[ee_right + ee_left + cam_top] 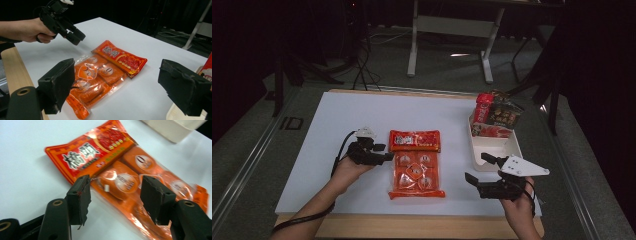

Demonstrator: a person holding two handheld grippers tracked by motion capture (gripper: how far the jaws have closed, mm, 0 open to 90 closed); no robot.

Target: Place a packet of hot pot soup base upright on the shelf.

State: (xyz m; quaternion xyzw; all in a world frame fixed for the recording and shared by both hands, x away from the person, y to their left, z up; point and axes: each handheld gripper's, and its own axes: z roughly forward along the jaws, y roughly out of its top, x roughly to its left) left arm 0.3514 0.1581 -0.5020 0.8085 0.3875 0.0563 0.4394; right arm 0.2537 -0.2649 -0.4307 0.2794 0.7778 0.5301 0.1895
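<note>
An orange snack packet with several round wrapped pieces lies flat in the middle of the white table, its red label end pointing away from me. My left gripper hovers just off the packet's left edge with its jaws apart. In the left gripper view the packet lies beneath and beyond the left gripper, whose pads do not touch it. My right gripper stands wide open to the right of the packet, near the table's front edge. The right gripper view shows the packet between and beyond the spread jaws, with the left gripper above its far side.
A white bin stands at the table's right side, holding upright red and dark snack bags at its far end. The table's wooden front edge runs close to my forearms. A desk frame stands on the floor beyond the table.
</note>
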